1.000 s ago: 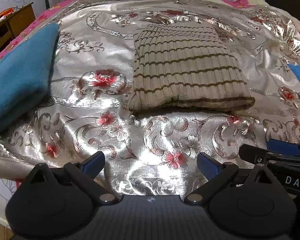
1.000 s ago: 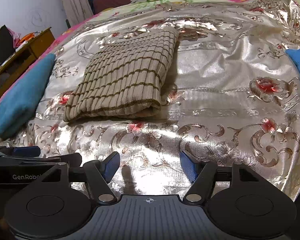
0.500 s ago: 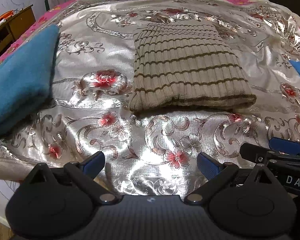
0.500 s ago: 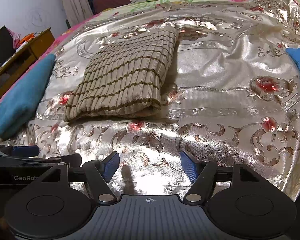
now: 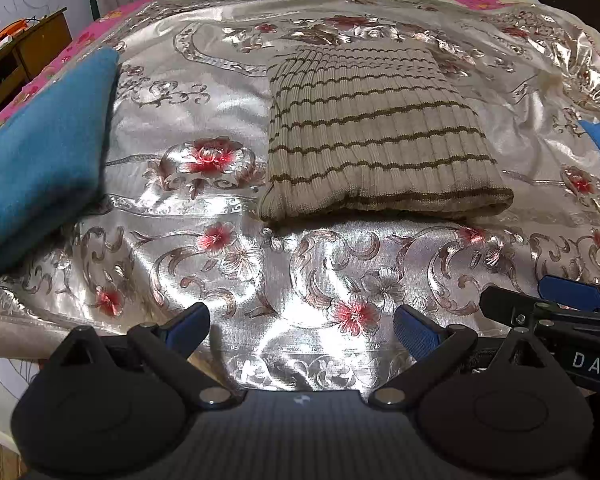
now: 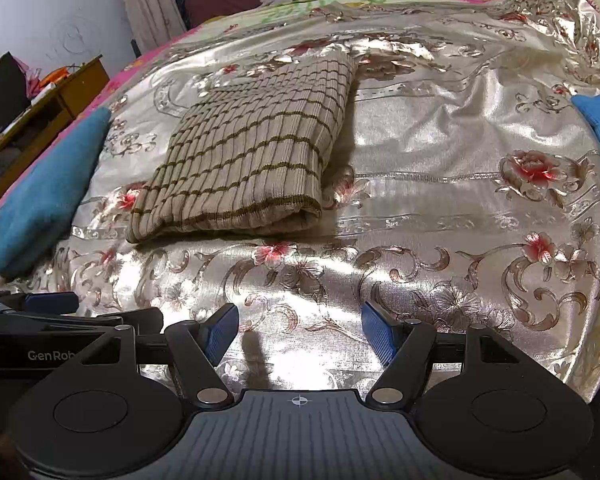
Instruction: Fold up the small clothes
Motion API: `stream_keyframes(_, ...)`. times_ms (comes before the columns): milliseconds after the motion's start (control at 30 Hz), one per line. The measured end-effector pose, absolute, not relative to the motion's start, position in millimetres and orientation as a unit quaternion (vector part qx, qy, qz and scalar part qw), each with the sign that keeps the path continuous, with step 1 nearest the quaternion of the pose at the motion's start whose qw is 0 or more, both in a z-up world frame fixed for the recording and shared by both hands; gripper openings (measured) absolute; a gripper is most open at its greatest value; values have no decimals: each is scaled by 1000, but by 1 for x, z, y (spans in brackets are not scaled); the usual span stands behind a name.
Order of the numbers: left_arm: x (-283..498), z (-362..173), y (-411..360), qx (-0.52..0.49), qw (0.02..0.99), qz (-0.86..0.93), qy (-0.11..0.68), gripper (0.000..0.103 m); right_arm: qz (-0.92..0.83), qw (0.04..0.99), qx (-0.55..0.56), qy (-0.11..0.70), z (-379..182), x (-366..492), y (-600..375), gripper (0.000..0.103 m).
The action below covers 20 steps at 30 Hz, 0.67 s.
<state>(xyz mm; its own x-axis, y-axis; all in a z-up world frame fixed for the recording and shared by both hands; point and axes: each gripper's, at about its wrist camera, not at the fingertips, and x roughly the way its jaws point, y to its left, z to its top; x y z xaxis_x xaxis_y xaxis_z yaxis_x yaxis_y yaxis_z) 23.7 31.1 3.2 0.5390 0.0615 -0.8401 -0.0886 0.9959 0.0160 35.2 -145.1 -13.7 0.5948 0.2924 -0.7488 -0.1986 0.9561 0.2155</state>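
Two views: from the left wrist we see our left tool [image 5: 302, 330] spread wide and empty, the folded striped knit [image 5: 374, 136] lying ahead on the bed's shiny floral cover [image 5: 284, 272]; from the right wrist, our right tool [image 6: 300, 334] equally wide, the knit ahead-left.

A shiny floral bedspread [image 5: 228, 128] is lying ahead of the gripper. A wooden desk [image 6: 40, 116] is standing far off to its left, and a curtain [image 6: 148, 4] is hanging beyond it.
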Motion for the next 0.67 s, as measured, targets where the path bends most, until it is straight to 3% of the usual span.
stream_keyframes(667, 23, 2, 34, -23, 876, 48, 479, 103, 139, 891, 54, 428, -15, 35, -144, 72)
